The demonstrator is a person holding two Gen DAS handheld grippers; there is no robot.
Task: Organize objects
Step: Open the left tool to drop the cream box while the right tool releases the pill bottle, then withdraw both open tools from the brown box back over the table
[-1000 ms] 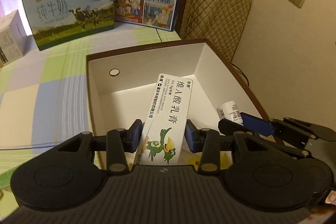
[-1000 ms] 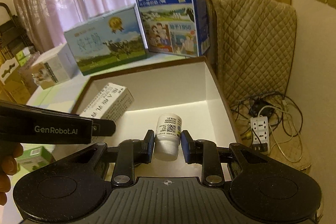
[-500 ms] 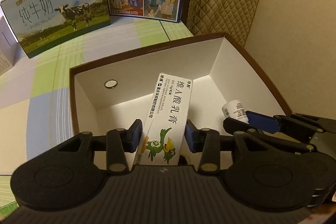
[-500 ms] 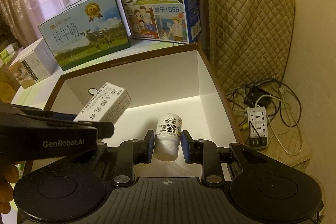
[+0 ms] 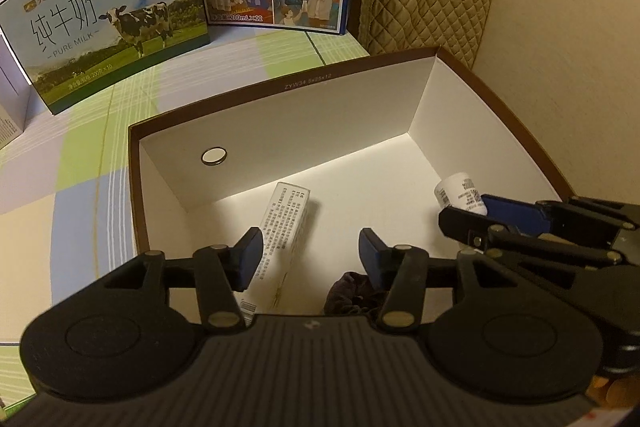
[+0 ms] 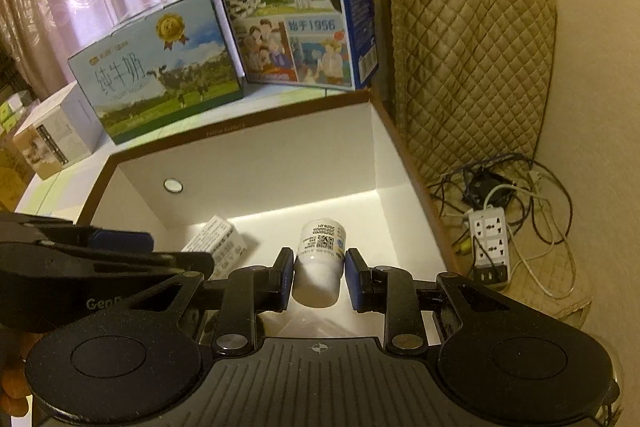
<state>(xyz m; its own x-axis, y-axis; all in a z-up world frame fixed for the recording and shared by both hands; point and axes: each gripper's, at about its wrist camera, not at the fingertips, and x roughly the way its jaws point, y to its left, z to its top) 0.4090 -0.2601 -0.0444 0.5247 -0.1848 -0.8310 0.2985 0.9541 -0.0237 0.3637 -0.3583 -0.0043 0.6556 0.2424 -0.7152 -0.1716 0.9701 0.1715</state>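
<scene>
- Left gripper (image 5: 310, 247): the jaws are opening. The ointment carton (image 5: 286, 227) lies between them, on the floor of the storage box (image 5: 280, 87). The right pad stands clear of the carton; contact at the left pad cannot be told. Judged step: release of the carton into the box.
- A dark crumpled item (image 5: 348, 297), possibly cloth, lies on the box floor just beside the carton's near end.
- Right gripper (image 6: 318, 277): the jaws are narrow and clamp the small white medicine bottle (image 6: 320, 255) by its sides, above the box floor, right of the carton.
- Next move, judged: lift the left gripper straight away from the carton, then lower the bottle to the floor and part the jaws.
- Beyond the box: two milk cartons (image 6: 160, 67) stand on the checked tablecloth (image 5: 80, 167).
</scene>
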